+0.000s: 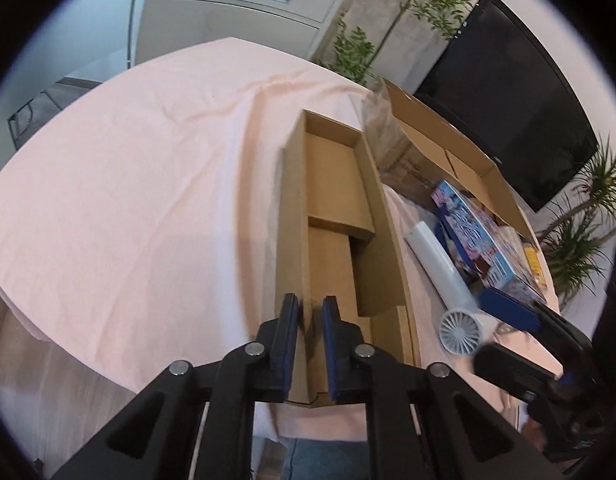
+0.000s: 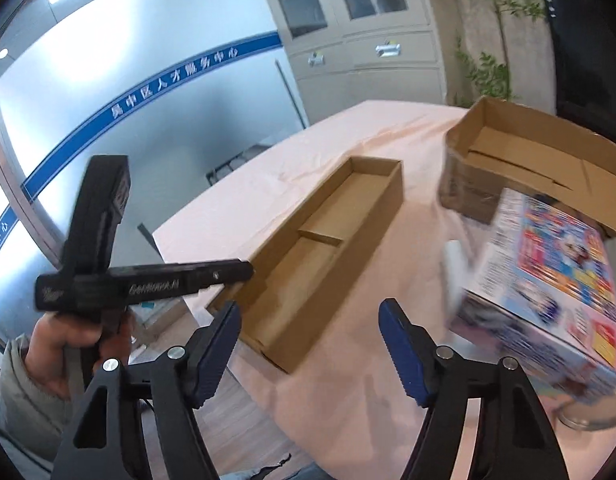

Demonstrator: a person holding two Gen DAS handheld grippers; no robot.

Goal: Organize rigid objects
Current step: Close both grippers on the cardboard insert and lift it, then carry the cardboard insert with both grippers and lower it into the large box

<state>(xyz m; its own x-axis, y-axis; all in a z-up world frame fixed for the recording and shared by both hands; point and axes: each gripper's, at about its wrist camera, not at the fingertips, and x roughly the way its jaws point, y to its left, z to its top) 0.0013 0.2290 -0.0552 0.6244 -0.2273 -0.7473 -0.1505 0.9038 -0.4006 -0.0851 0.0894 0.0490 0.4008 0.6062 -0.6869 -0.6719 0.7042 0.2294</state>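
A long shallow cardboard tray (image 1: 292, 208) with a divider lies on the pink tablecloth (image 1: 128, 184); it also shows in the right wrist view (image 2: 388, 200). My left gripper (image 1: 310, 312) is nearly shut, its pads straddling the tray's near left wall; whether it grips is unclear. My right gripper (image 2: 310, 320) is open and empty, above the cloth between the tray and a colourful toy box (image 2: 556, 280). The toy box (image 1: 476, 232) lies with a white handheld fan (image 1: 448, 288) right of the tray.
A large open cardboard box (image 2: 548, 160) stands at the back right of the table. A black TV (image 1: 508, 100) and plants (image 1: 408, 0) stand behind it. Grey cabinets (image 2: 368, 60) and a glass wall (image 2: 108, 80) are beyond. The table edge is near me.
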